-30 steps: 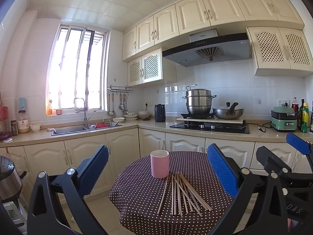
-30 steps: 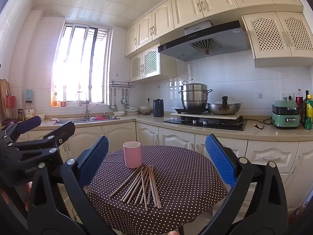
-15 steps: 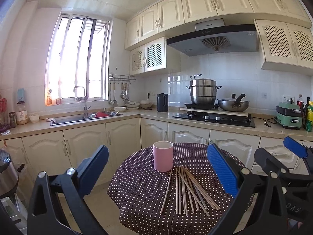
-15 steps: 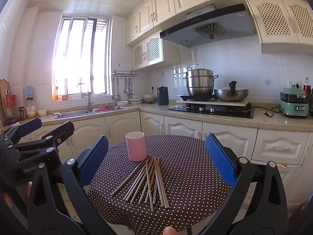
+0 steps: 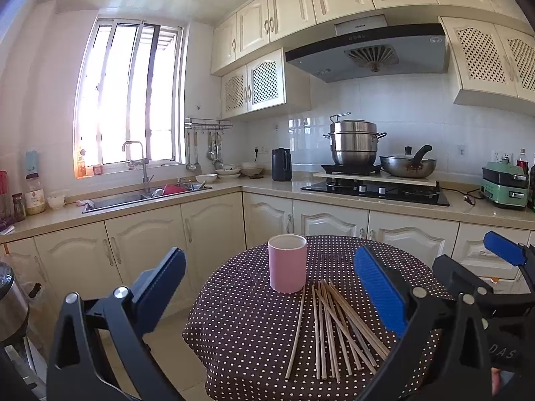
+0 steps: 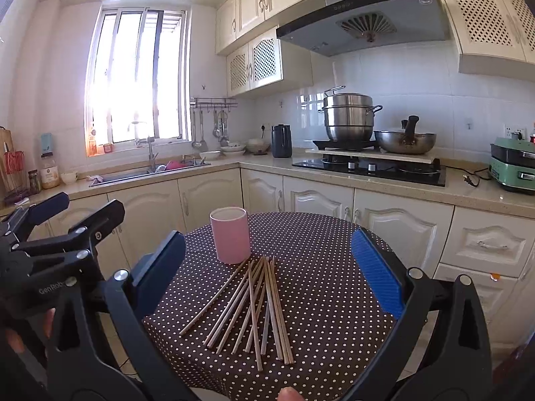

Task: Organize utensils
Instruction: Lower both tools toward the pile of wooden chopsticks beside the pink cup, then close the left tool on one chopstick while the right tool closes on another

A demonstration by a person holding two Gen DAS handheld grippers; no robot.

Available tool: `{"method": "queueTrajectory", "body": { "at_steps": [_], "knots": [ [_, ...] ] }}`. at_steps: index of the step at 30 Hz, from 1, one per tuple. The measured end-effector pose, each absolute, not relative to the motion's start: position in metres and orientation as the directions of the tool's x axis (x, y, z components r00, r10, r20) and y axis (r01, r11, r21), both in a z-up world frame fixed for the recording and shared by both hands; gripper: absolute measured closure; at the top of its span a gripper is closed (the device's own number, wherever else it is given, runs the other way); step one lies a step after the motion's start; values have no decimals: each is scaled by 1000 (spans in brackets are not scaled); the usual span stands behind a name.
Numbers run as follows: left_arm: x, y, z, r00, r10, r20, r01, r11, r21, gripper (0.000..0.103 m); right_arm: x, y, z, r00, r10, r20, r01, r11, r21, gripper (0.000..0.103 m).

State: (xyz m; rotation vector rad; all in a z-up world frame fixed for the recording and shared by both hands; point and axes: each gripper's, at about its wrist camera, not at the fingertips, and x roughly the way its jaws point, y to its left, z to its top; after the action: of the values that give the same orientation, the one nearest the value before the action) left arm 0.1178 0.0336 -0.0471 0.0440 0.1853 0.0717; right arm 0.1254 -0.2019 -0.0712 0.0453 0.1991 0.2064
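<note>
Kitchen bench point(image 6: 334, 284), dotted cloth: both my grippers, left gripper point(image 5: 267, 287) and right gripper point(image 6: 267, 267), spread and empty; I should pinch one of the chopsticks point(image 6: 254, 307) mid-shaft, then tip it into the pink cup point(image 6: 230, 235).

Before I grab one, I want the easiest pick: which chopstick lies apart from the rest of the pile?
The leftmost chopstick: it lies alone on the dotted tablecloth, with a clear gap between it and the overlapping bundle to its right, its far end near the pink cup.
</note>
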Motion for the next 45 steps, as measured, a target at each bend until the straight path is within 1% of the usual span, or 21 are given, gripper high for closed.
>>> {"method": "queueTrajectory", "body": {
  "at_steps": [6,10,13,17,19,20,21,22,23,24,25,26,27,28,30,32,34,36,39,42,45],
  "knots": [
    [143,39,-55,977,51,-205,-45,998,36,4,150,-200,-76,946,229,-229,-219,973,68,6],
    [168,42,-65,965,17,-262,-4,999,49,4,172,-197,-81,944,196,-266,-198,980,20,6],
    [196,47,-75,935,-30,-353,48,998,42,4,194,-195,-87,932,177,-317,-191,981,-14,6],
    [243,54,-100,851,-99,-516,132,991,27,4,227,-199,-99,908,144,-394,-181,982,-57,6],
    [262,55,-115,811,-99,-577,145,989,34,4,246,-202,-109,887,121,-446,-175,981,-82,6],
    [273,56,-124,783,-113,-612,164,986,27,4,256,-205,-115,870,116,-479,-180,980,-90,9],
    [283,57,-132,756,-134,-641,182,983,10,4,262,-206,-120,859,116,-499,-184,979,-90,15],
    [293,57,-140,726,-153,-671,199,980,-8,7,271,-209,-127,839,113,-533,-188,978,-88,17],
    [302,57,-147,707,-163,-688,208,978,-18,12,281,-210,-134,810,118,-574,-201,976,-83,23],
    [312,57,-156,679,-174,-713,216,976,-33,22,291,-212,-141,781,137,-609,-221,973,-64,27],
    [323,56,-164,642,-181,-745,220,974,-47,27,298,-212,-146,752,151,-641,-235,971,-48,33],
    [333,54,-173,608,-184,-772,226,973,-55,28,308,-213,-154,709,172,-684,-258,966,-24,38],
    [340,52,-180,581,-188,-792,233,971,-60,33,315,-213,-159,678,193,-710,-277,961,-3,41],
    [346,50,-187,560,-196,-805,240,968,-68,39,324,-213,-166,634,211,-744,-296,955,19,51],
    [356,46,-198,517,-206,-831,251,964,-83,41,338,-211,-178,553,253,-794,-332,941,68,61],
    [366,42,-207,500,-181,-847,251,966,-58,46,345,-208,-185,508,261,-821,-348,934,81,68],
    [372,39,-215,475,-183,-860,257,964,-63,51,352,-205,-193,466,269,-843,-366,926,94,68],
    [376,37,-224,464,-156,-872,250,967,-40,54,355,-202,-199,434,277,-857,-380,919,104,70],
    [380,32,-231,462,-135,-877,256,967,-13,57,363,-195,-204,394,289,-873,-397,910,121,72],
    [389,27,-233,457,-98,-884,252,967,24,63,370,-191,-207,380,283,-881,-398,910,121,74],
    [399,23,-227,442,-94,-892,253,967,24,64,379,-187,-212,355,276,-893,-395,910,124,77]
  ]
}}
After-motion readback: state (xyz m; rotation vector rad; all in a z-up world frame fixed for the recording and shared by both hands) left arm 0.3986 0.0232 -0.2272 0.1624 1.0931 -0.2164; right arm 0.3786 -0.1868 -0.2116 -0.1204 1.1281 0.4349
